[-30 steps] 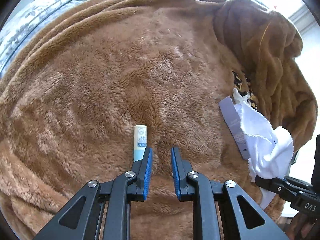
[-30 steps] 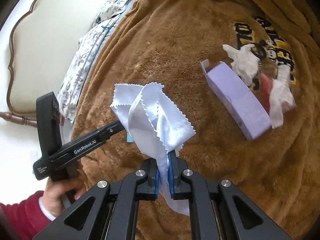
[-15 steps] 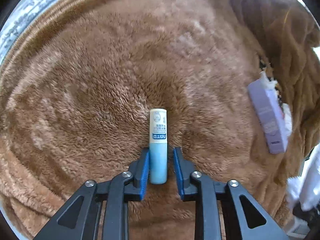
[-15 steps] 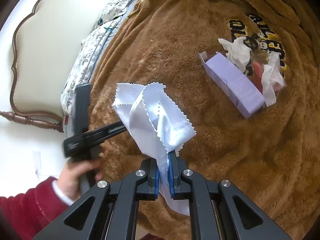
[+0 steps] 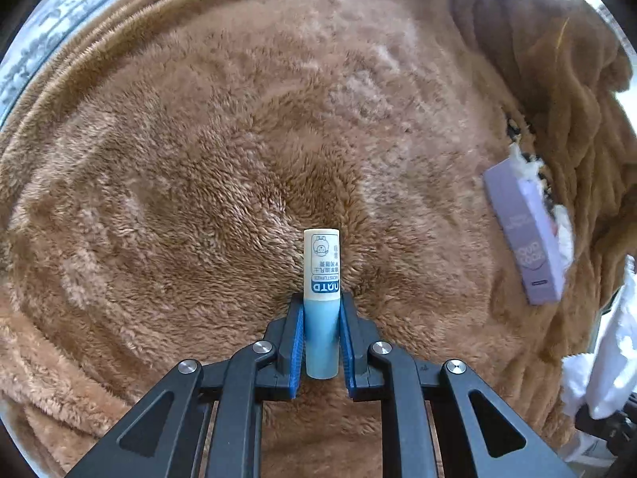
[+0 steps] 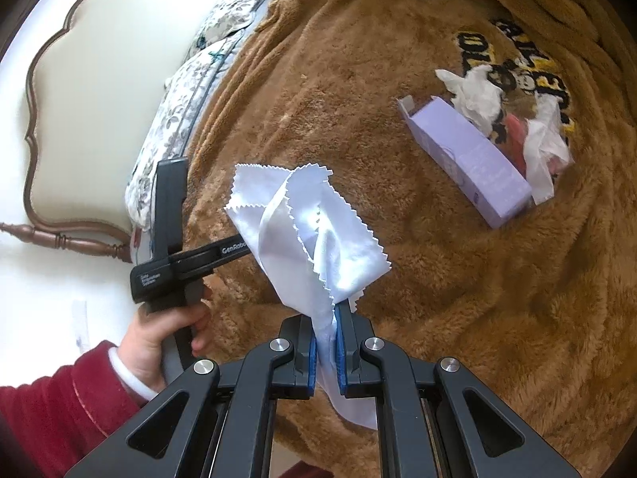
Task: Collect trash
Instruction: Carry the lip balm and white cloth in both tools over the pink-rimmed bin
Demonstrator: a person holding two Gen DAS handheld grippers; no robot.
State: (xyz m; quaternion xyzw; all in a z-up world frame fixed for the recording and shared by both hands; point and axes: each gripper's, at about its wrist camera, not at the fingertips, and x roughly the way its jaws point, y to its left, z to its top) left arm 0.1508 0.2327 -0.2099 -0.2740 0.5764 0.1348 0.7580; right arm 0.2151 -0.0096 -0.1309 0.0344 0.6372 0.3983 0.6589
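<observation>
My left gripper (image 5: 321, 310) is shut on a lip balm stick (image 5: 321, 275) with a cream cap and light blue body, over the brown fleece blanket (image 5: 223, 151). My right gripper (image 6: 327, 318) is shut on a white cloth with zigzag edges (image 6: 314, 235), held above the blanket (image 6: 458, 279). A lilac carton (image 6: 469, 155) lies on the blanket at the right, with crumpled white tissues (image 6: 477, 91) and a clear wrapper (image 6: 541, 151) beside it. The carton also shows in the left wrist view (image 5: 525, 235).
A cream headboard with a dark wood rim (image 6: 79, 91) and a floral pillow (image 6: 191, 75) stand at the left. The left tool's body and the hand holding it (image 6: 167, 263) are left of the cloth. Blanket folds (image 5: 557, 59) pile up at the right.
My left gripper moved onto the lip balm stick and closed on it. The right gripper kept holding the white cloth and drew back a little from the carton.
</observation>
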